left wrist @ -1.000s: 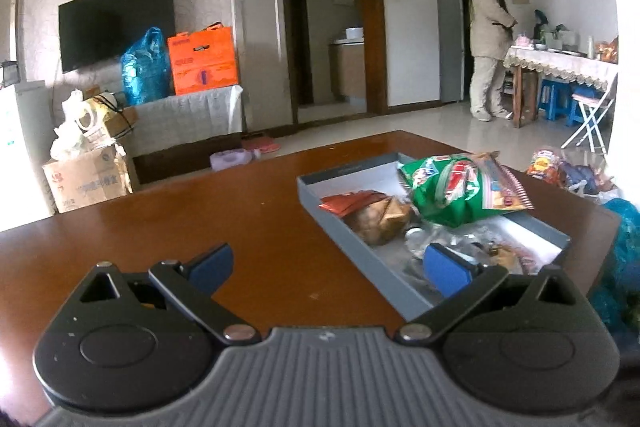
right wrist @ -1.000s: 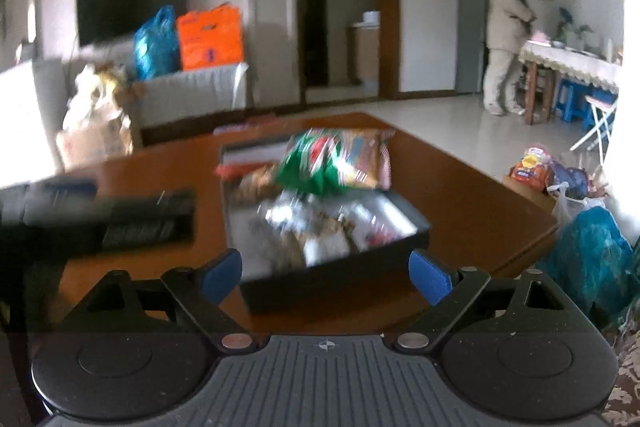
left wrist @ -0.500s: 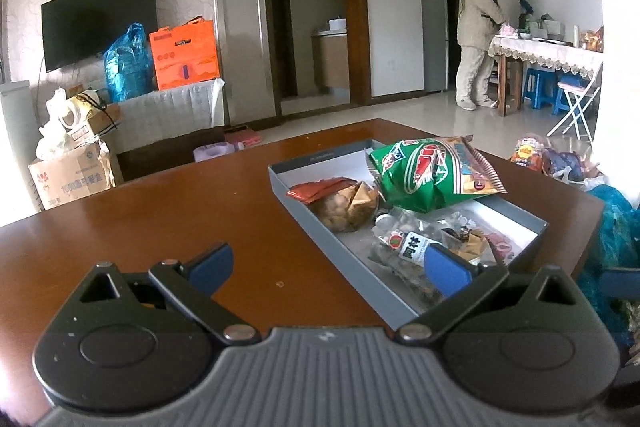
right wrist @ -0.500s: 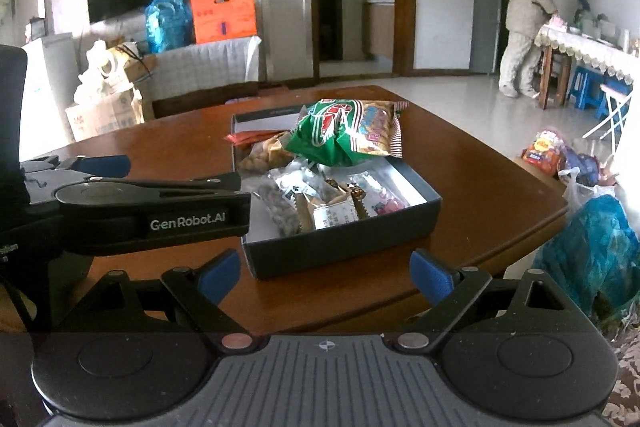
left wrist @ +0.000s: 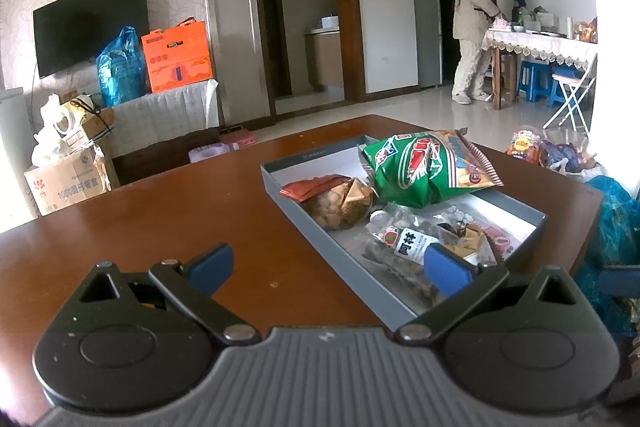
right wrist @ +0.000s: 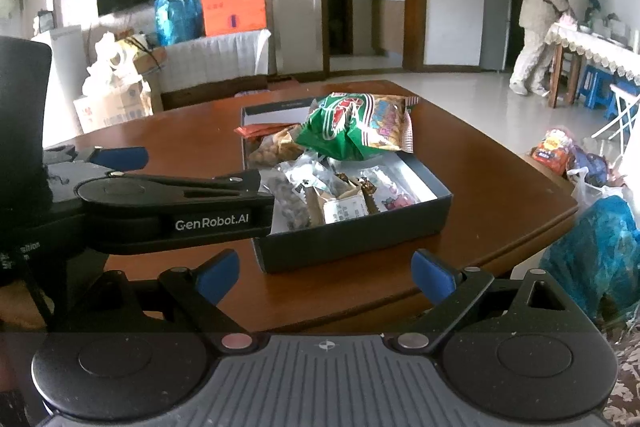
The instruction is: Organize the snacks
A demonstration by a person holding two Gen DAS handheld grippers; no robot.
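A grey shallow box (left wrist: 316, 157) (right wrist: 352, 239) sits on the brown table (left wrist: 160, 211) and holds several snack packets. A big green chip bag (left wrist: 416, 167) (right wrist: 352, 129) leans over its far right rim. A clear bag of nuts (left wrist: 340, 205) with an orange top lies at the box's left, and small wrapped sweets (right wrist: 344, 205) fill the near part. My left gripper (left wrist: 328, 265) is open and empty above the box's near left wall. My right gripper (right wrist: 326, 277) is open and empty, in front of the box's near wall. The left gripper (right wrist: 120, 157) shows at the left of the right wrist view.
The table's edge (right wrist: 520, 247) drops off to the right, with blue plastic bags (right wrist: 596, 251) and snack bags (left wrist: 524, 147) on the floor there. A person (left wrist: 472, 35) stands at a far table. Cardboard boxes (left wrist: 68, 179) and a TV (left wrist: 88, 27) line the far left wall.
Both grippers have drawn back and settled, so the box sits farther ahead in each view. The right wrist view went from blurred to steady. Both stayed open.
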